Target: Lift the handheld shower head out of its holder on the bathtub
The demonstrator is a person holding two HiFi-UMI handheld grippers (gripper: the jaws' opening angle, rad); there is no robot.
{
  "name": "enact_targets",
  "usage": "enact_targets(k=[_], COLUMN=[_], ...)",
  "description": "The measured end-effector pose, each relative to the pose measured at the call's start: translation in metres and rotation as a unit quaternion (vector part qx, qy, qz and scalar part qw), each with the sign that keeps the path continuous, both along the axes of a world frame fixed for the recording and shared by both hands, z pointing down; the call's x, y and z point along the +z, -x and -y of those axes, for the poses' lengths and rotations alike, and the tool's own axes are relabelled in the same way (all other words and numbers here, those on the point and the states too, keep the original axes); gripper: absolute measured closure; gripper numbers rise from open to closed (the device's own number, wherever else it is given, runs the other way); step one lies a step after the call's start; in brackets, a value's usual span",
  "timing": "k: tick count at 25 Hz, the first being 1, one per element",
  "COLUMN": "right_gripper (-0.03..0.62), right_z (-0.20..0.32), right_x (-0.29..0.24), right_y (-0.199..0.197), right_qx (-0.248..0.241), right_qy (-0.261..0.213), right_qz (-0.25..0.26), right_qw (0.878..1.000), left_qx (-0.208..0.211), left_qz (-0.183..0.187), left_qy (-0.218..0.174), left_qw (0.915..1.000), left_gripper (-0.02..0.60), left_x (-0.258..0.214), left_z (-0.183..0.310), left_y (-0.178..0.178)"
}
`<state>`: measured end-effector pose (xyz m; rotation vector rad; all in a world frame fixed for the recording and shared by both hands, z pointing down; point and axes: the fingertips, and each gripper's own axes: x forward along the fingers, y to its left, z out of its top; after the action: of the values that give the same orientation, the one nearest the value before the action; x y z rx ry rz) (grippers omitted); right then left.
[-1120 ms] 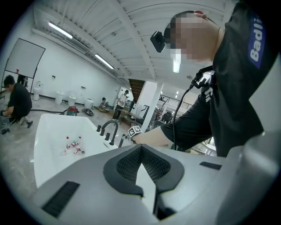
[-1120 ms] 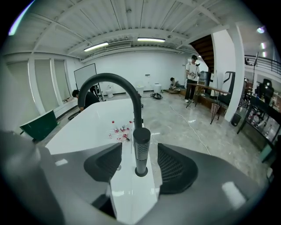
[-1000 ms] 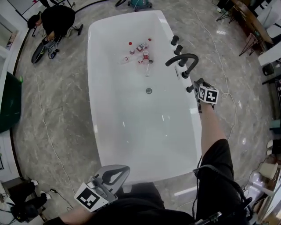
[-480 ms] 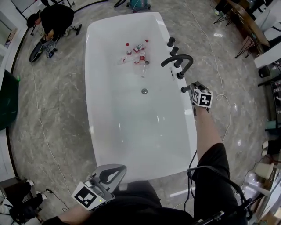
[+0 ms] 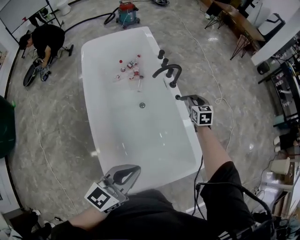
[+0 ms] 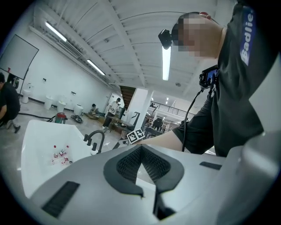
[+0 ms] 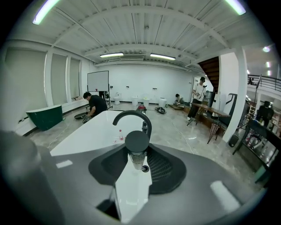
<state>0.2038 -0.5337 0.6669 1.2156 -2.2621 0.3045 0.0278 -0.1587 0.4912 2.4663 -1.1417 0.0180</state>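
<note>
The handheld shower head point(image 7: 137, 143) has a round black head on a ribbed chrome neck. It stands upright between the pads of my right gripper point(image 7: 137, 154), which is shut on it. In the head view the right gripper point(image 5: 186, 99) holds the shower head point(image 5: 178, 97) above the right rim of the white bathtub point(image 5: 93, 84), just this side of the black arched faucet point(image 5: 167, 71). Its holder is hidden from me. My left gripper point(image 5: 133, 169) hovers at the tub's near end, shut and empty, its tips meeting point(image 6: 141, 147).
Two black knobs point(image 5: 161, 54) sit on the rim beyond the faucet. Several small bottles point(image 5: 131, 68) lie in the tub near the drain point(image 5: 142, 105). A vacuum cleaner point(image 5: 126, 13) and a crouching person point(image 5: 44, 40) are on the floor beyond.
My right gripper closed on the shower head at the rim and has risen with it. The left gripper has come up a little. The head view has swung so the tub sits further left.
</note>
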Motion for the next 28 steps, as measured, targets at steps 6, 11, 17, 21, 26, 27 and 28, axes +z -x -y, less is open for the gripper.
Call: enact_targets(k=[6,11,17,21,26,27,28], right_gripper=[0.462,0.462,0.462,0.462,0.462,0.462,0.462], right_z=[-0.079,-0.15,-0.222,-0.269,-0.326,-0.335,-0.342], right_x=[-0.045,-0.067,-0.082,-0.091,-0.113,-0.119,-0.125], right_y=[0.005,0.012,0.022,0.034,0.062,0.069,0.075], right_qx=[-0.041,-0.04,-0.029,-0.026,-0.031,-0.031,-0.032], right_qy=[-0.011,-0.014,-0.003,-0.002,-0.009,-0.014,-0.019], right_qz=[-0.025,-0.011,-0.001,0.01,0.024,0.026,0.027], right_qw=[0.999,0.999,1.0,1.0,0.999,0.999,0.999], left_qx=[0.012,0.031,0.068,0.085,0.113,0.119,0.126], left_qz=[-0.012,-0.016,-0.021,-0.026,-0.025,-0.025,-0.025], left_qy=[-0.026,-0.039,-0.057,-0.068,-0.085,-0.091,-0.097], left_qw=[0.9995,0.9986,0.9958,0.9938,0.9897,0.9884,0.987], left_gripper=[0.578,0.578,0.578,0.578,0.578,0.578,0.578], left_x=[-0.033,-0.04,-0.058,-0.066,-0.078,-0.081,-0.082], left_z=[-0.023,-0.045,-0.067,-0.082,-0.096,-0.097,-0.099], left_y=[0.006,0.024,0.031,0.039,0.044,0.044,0.043])
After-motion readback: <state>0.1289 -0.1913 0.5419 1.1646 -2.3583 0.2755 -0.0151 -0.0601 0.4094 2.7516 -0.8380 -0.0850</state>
